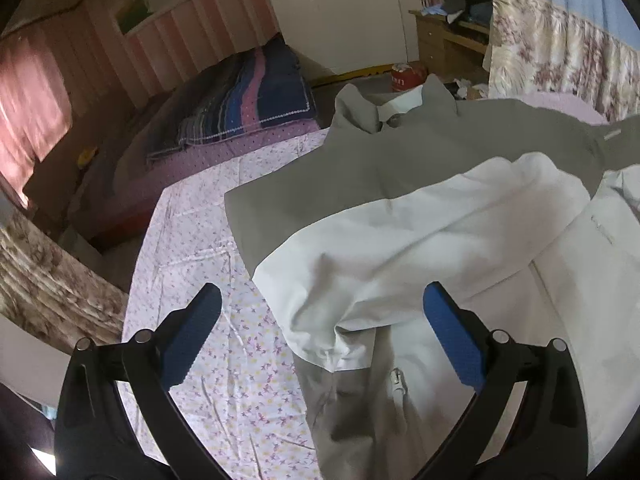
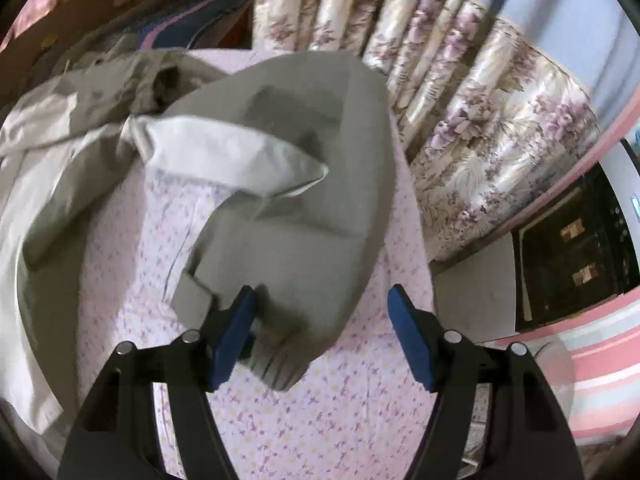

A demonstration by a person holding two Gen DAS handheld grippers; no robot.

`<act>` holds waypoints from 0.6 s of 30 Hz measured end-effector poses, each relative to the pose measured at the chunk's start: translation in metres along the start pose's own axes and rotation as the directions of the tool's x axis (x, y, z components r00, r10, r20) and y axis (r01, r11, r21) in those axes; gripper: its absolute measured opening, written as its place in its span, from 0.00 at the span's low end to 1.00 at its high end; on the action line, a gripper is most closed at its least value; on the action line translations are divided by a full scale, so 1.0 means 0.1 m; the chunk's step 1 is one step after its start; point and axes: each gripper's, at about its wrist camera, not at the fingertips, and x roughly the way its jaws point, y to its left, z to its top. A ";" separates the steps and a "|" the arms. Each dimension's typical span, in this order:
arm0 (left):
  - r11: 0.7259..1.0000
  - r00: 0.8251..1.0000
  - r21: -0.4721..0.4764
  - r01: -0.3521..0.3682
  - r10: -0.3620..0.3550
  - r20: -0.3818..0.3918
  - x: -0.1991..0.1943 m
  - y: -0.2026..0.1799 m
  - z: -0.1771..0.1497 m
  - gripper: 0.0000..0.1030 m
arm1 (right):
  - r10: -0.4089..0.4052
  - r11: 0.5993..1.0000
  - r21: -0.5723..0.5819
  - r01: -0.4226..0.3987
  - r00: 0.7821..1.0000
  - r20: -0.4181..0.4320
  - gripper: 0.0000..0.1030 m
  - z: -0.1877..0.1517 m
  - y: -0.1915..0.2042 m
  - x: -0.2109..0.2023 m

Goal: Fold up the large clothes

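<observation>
while the jacket (image 1: 400,168) lies spread on the flowered sheet (image 1: 208,240), grey at the collar and white lower down, the left gripper (image 1: 320,336) hangs above it with jaws apart, holding nothing. a white sleeve (image 1: 420,240) lies folded across the jacket's front. right gripper (image 2: 320,336): jaws apart, released; grey sleeve (image 2: 304,184) lies on the sheet with its cuff between the jaws, unpinched. flowered curtain (image 2: 480,140) behind.
</observation>
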 end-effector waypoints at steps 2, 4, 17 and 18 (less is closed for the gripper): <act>1.000 1.000 0.004 0.001 -0.001 0.007 -0.01 -0.01 0.01 0.97 | 0.012 1.000 -0.005 -0.012 1.000 -0.013 0.45 0.02 0.04 0.07; 1.000 1.000 -0.006 0.026 -0.026 0.015 -0.02 0.00 0.02 0.97 | 0.018 1.000 0.011 -0.018 1.000 -0.008 0.12 0.07 0.03 0.10; 0.995 0.996 -0.058 0.085 -0.083 0.027 0.00 0.12 0.08 0.97 | 0.143 0.988 0.010 -0.154 0.938 0.317 0.03 1.55 0.28 -0.77; 0.994 0.996 -0.061 0.088 -0.087 0.026 0.01 0.14 0.09 0.97 | 0.174 0.982 0.006 -0.187 0.924 0.340 0.03 1.75 0.34 -0.86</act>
